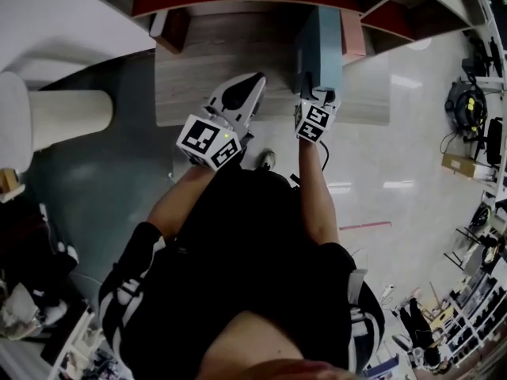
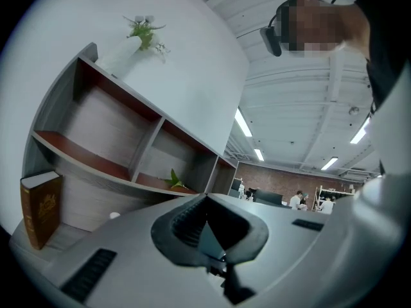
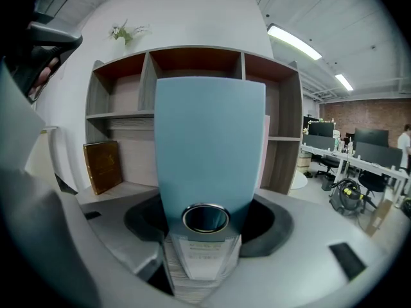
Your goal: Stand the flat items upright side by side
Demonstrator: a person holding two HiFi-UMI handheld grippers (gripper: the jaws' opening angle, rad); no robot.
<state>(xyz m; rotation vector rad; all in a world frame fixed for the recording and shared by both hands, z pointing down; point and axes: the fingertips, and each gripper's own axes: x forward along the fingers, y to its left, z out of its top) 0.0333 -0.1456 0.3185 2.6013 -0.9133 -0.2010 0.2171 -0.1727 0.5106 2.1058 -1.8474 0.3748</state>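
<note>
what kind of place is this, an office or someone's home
Most likely an open-plan office or workshop: rows of desks with monitors, long ceiling strip lights, and a wooden shelf unit, in front of which the right gripper holds a blue binder.

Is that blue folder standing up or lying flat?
Upright: the blue folder rises vertically, its spine clamped in the right gripper.
</note>
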